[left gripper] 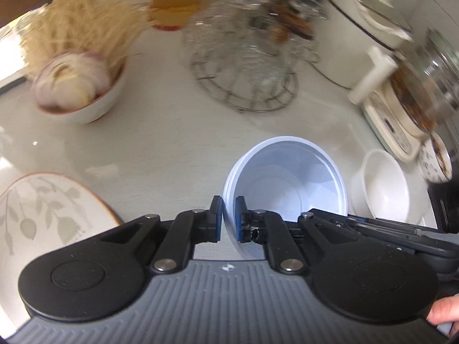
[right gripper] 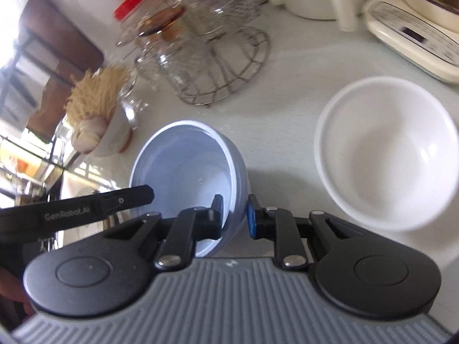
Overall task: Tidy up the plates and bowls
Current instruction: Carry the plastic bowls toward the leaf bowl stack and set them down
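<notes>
Blue bowl [left gripper: 287, 180]: sitting tilted on the pale counter [left gripper: 160, 143], beside a white bowl [right gripper: 387, 152]. Left gripper [left gripper: 229, 219] and right gripper [right gripper: 235, 216] are both clamping its rim, one wall each.

- The right claw [right gripper: 234, 218] pinches the near wall of the pale blue bowl [right gripper: 183, 166], one finger inside, one outside.
- The left claw [right gripper: 140, 196] reaches the bowl's left rim.
- A white bowl [right gripper: 384, 154] sits apart on the tabletop [right gripper: 287, 91].

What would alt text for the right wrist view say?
The right gripper pinches the rim of a tilted blue bowl, and the left gripper reaches in on the bowl's far side. An empty white bowl sits beside it on the pale counter.
</notes>
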Tool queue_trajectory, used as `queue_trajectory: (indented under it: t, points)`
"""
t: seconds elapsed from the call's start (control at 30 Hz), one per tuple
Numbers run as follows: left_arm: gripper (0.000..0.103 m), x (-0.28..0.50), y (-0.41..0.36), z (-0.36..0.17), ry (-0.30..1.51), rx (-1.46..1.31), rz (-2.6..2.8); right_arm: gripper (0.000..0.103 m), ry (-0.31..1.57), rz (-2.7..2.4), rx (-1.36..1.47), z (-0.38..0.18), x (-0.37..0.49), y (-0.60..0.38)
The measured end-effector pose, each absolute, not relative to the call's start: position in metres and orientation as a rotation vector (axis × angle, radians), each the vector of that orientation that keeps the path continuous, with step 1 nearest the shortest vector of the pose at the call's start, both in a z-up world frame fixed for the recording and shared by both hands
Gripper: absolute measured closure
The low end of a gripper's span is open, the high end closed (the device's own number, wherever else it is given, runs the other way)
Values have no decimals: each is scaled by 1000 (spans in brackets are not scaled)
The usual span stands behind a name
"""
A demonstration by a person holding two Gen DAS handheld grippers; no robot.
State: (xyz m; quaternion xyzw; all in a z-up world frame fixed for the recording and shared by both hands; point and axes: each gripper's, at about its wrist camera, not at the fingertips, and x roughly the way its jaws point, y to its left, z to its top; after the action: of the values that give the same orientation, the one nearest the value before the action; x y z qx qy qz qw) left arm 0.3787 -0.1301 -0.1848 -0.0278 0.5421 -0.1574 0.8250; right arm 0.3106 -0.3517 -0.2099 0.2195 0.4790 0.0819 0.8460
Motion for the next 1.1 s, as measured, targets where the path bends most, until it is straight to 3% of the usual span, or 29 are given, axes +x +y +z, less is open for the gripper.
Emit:
queue_trajectory:
  t: [0.53,0.57,0.67,1.1]
  points:
    - [91,378,-104,-190,1185,-126,-217,81,1003,237,350,-204,326,-330]
    - [91,377,-103,-189,1176,-122,-213,79,998,233,339,-202,326,-330]
    - [90,374,-103,-182,1157,-105,-211,58,965,219,314,-194,322,-331]
    - [87,340,-103,-107,1005,-72,-358,58,765,102,289,-124,271,-330]
